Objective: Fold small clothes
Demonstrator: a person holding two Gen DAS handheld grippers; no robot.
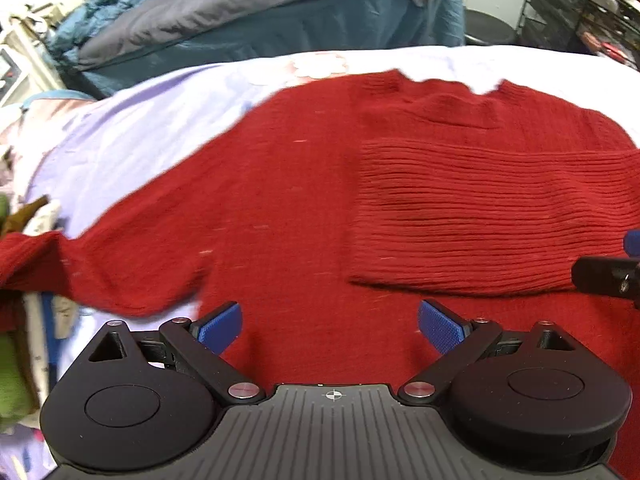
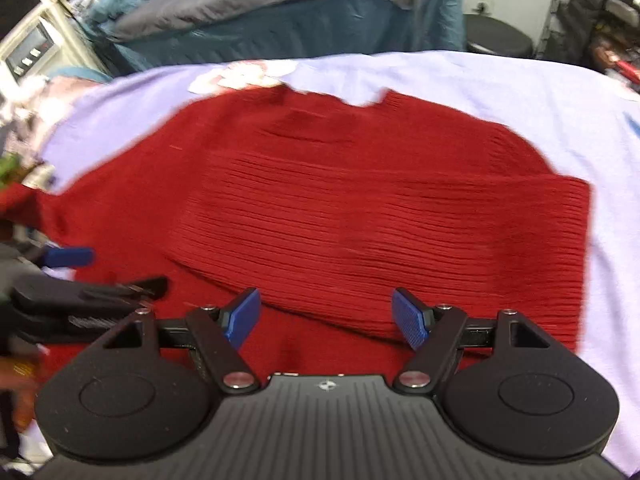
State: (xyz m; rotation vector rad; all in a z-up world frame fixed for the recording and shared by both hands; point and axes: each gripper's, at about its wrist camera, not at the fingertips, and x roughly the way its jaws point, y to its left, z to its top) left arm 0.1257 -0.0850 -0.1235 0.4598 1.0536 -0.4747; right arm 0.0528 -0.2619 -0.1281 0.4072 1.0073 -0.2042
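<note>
Nearest the hem of the red sweater (image 1: 280, 208), both tools hover with nothing in them: left hand-held gripper (image 1: 330, 326) spread wide, blue pads apart; right hand-held gripper (image 2: 328, 318) likewise released.

Sweater lies flat on the lavender bed sheet (image 2: 520, 92), hem toward the grippers, neckline (image 1: 448, 84) at the far end. Long axis of the body runs hem to collar, straight away from the grippers. The folded sleeve (image 2: 400, 232) lies crosswise over the chest; the other sleeve (image 1: 60, 264) is unfolded and trails out past the sheet's edge, toward the clutter on that side.

Risks, my read:
- Trailing sleeve snags on the side clutter when pulled in.
- Thick ribbed knit: pinching two layers at once drags the folded sleeve out of place.
- Frames are motion-blurred; a fast grab could miss the edge.

Beyond the collar: blue-grey quilts (image 1: 240, 12) piled behind the bed.
</note>
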